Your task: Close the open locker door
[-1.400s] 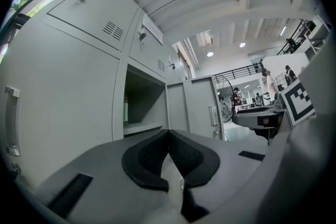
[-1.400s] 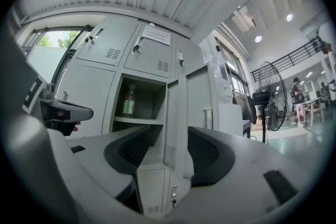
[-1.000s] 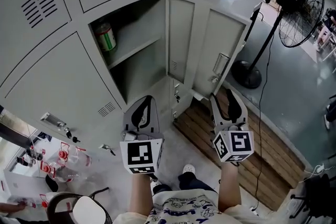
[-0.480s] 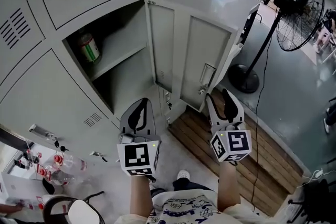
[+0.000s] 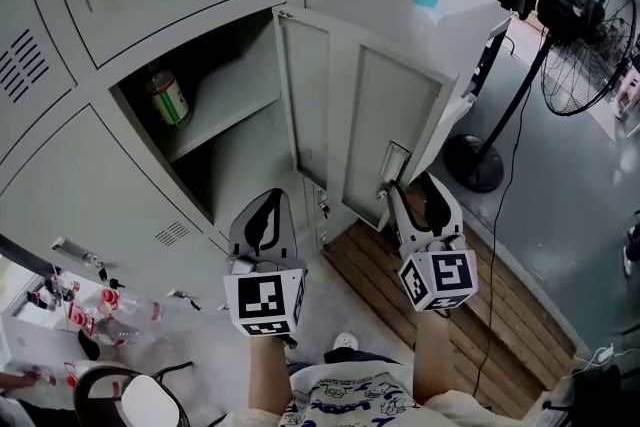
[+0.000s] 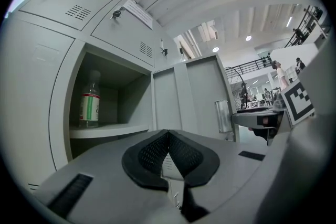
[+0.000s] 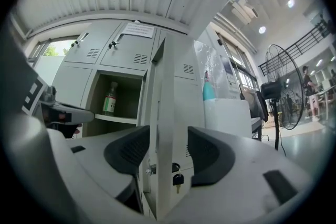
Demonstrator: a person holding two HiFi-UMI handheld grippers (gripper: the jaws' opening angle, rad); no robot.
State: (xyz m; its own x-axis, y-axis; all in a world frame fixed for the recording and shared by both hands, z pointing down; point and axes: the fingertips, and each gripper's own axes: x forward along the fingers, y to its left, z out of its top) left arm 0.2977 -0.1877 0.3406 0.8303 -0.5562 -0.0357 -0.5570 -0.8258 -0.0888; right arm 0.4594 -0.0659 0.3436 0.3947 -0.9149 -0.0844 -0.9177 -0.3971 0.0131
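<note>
The left tongs [image 5: 268, 207] point level at the open compartment from an outstretched forearm, jaws shut together on nothing (a bottle [image 5: 167, 97] stands on the shelf inside). Right of that compartment the locker door [image 5: 395, 105] stands swung out. The right tongs [image 5: 425, 190], also level, hold their jaws wide apart, with the door's free edge between them but not clamped.

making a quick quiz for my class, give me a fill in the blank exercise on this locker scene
A bottle stands on the ____ inside the open locker.
The left claw is ____, holding nothing.
The right claw has its open jaws on either side of the edge of the locker's ____.
Missing words: shelf, shut, door.
</note>
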